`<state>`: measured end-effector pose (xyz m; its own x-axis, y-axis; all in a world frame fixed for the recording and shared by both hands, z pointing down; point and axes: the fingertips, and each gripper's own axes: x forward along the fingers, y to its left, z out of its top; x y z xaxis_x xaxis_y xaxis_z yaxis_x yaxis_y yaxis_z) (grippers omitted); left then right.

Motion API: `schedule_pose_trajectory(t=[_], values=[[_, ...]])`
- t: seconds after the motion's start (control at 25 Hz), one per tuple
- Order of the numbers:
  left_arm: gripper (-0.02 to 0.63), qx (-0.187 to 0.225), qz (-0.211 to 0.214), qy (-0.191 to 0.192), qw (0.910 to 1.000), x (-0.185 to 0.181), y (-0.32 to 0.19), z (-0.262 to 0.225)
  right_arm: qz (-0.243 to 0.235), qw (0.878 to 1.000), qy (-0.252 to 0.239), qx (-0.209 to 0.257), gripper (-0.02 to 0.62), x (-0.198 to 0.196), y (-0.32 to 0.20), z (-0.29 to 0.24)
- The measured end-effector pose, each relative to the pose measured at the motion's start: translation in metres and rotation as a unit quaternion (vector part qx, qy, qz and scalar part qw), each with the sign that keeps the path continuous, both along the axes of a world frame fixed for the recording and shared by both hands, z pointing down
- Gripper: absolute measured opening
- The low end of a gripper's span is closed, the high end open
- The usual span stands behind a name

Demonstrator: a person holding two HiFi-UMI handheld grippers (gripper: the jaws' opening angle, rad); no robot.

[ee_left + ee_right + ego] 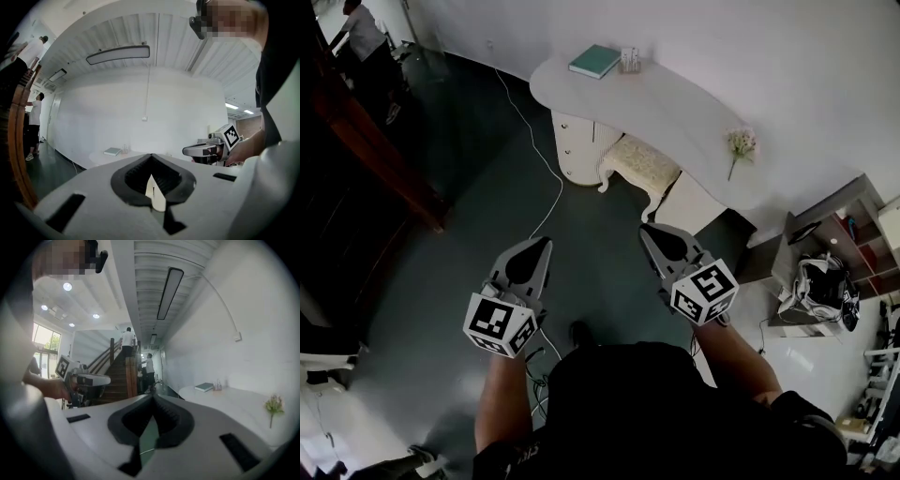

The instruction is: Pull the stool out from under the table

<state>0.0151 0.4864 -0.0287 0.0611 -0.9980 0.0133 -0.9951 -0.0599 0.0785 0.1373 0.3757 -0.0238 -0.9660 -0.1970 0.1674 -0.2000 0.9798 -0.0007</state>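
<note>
The stool (639, 164), white-legged with a cream cushion, is tucked partly under the curved white table (675, 103), between its two pedestals. My left gripper (542, 246) and right gripper (649, 230) hover side by side over the dark floor, well short of the stool, and point toward it. Both are shut with nothing between the jaws. In the left gripper view the left gripper (151, 161) shows toothed pads meeting, with the table (117, 157) far ahead. In the right gripper view the right gripper (152, 401) is likewise shut and the table (234, 401) lies to its right. The stool is hidden in both gripper views.
A teal book (595, 61) and a small flower sprig (741, 143) rest on the table. A white cable (546, 169) trails across the floor toward the left pedestal. A wooden stair rail (375, 150) runs at the left, a low shelf (853, 234) at the right. A person (361, 33) stands far off.
</note>
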Motion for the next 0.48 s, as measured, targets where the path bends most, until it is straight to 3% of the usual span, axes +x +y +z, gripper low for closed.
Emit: schedule_pose_trajectory(t=[0.2, 0.32, 0.48], values=[[0.008, -0.018, 0.009, 0.03, 0.9993, -0.036, -0.005, 0.022, 0.0, 1.0, 0.019, -0.017, 0.005, -0.036, 0.004, 0.02], [0.008, -0.008, 0.005, 0.048, 0.9988, -0.052, -0.015, 0.032, 0.001, 0.999, 0.033, -0.032, 0.005, -0.048, -0.001, 0.037], [0.008, 0.0, 0.006, 0.045, 0.999, -0.071, -0.041, 0.038, 0.006, 0.998, 0.04, -0.052, 0.005, -0.066, -0.027, 0.054]])
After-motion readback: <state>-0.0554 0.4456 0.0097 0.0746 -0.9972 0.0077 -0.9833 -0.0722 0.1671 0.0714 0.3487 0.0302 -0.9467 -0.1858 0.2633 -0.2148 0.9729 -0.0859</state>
